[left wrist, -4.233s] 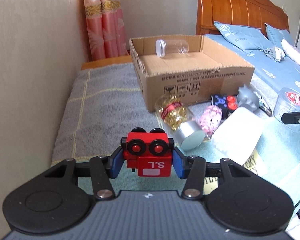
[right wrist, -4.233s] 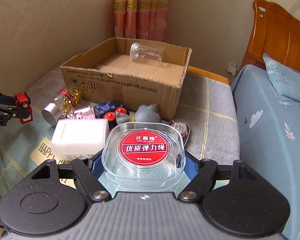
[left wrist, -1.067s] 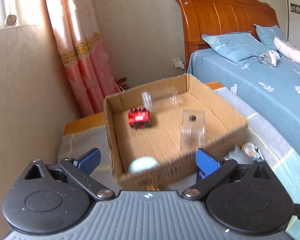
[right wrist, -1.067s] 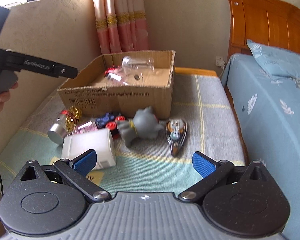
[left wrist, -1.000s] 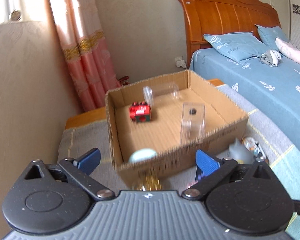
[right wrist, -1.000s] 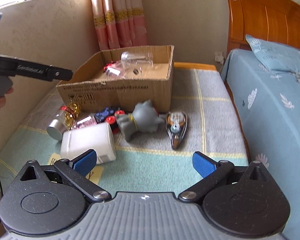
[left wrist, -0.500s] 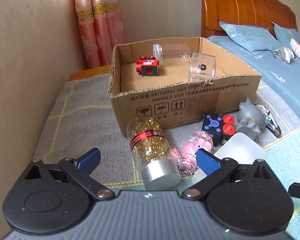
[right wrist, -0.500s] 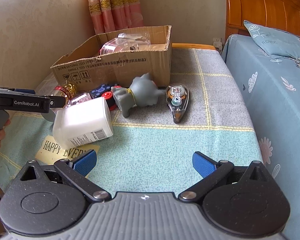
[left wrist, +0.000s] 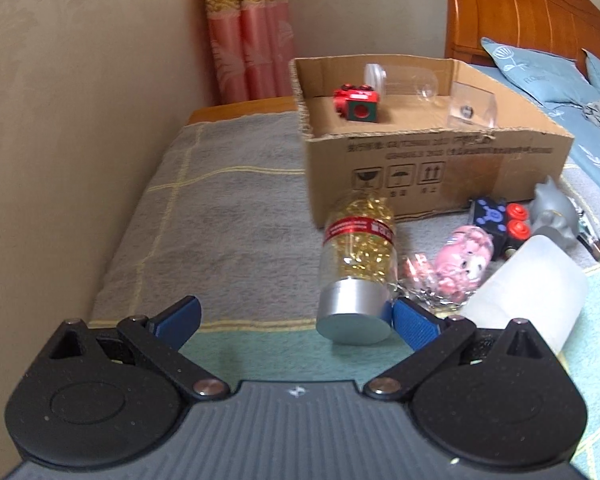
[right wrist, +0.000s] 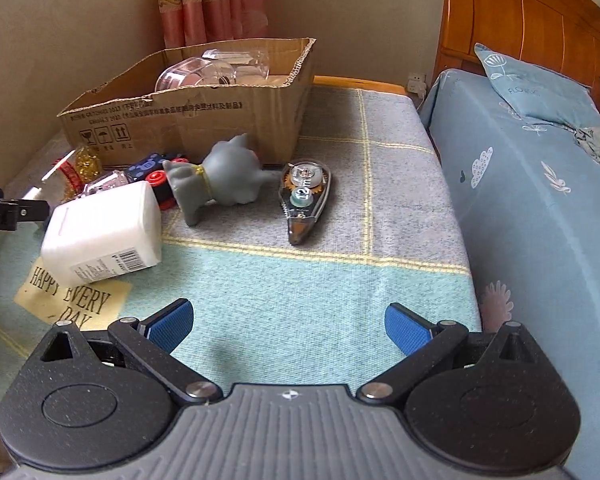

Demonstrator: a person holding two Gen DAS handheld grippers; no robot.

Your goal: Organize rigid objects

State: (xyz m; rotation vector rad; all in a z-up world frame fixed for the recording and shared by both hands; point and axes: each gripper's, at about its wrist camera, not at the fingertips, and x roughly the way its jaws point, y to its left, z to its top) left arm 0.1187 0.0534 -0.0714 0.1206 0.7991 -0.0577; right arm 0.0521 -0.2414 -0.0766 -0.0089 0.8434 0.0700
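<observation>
**Left hand-held gripper lining up on jar; right idle**

Left hand-held gripper (left wrist: 296, 322): jaws wide apart, empty. Jar (left wrist: 356, 264) of gold beads lies on its side just ahead, right of centre, silver cap (left wrist: 354, 318) toward the gripper and touching the right pad (left wrist: 414, 326). Box (left wrist: 436, 160) stands beyond it.

Judgement: shift right to centre the jar, advance past the cap, close across the body; round glass may roll.

Right hand-held gripper (right wrist: 288, 328): open, empty. White bottle (right wrist: 104, 232) ahead-left, grey figure (right wrist: 220, 178) and tape dispenser (right wrist: 306, 198) ahead.
</observation>
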